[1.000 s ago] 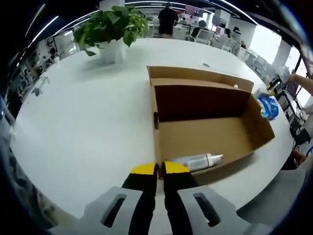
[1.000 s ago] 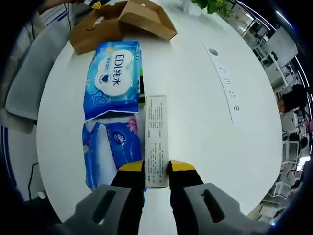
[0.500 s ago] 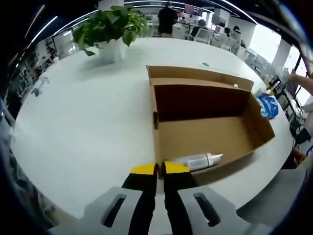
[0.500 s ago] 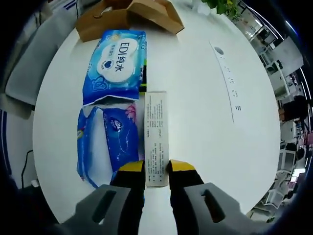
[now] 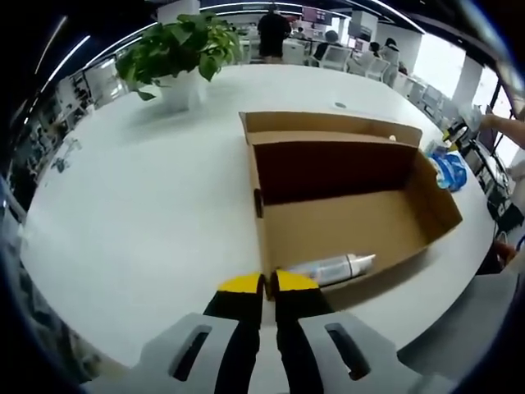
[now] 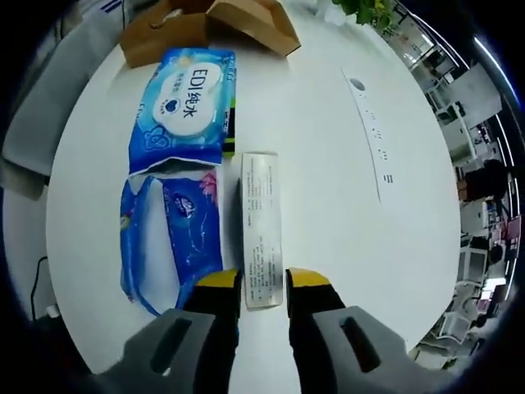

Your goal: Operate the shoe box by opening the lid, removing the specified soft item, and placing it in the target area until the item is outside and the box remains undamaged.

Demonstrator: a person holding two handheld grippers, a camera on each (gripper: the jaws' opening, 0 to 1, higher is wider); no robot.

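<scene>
Here we see our left gripper [image 5: 269, 283] nearly closed on nothing before the open shoe box [image 5: 344, 205], while our right gripper [image 6: 264, 279] apparently straddles the white carton [image 6: 262, 230] beside the blue wipes pack [image 6: 187, 107].

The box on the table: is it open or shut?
Open. The box has its lid folded back, baring its inside, where a bottle lies on its side.

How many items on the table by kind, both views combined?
Cardboard shoe box, lid open: 1
Spray bottle, lying inside the box: 1
Blue soft packs, wet wipes pack and tissue pack: 2
Long white carton: 1
Potted plant: 1
Total: 6
</scene>
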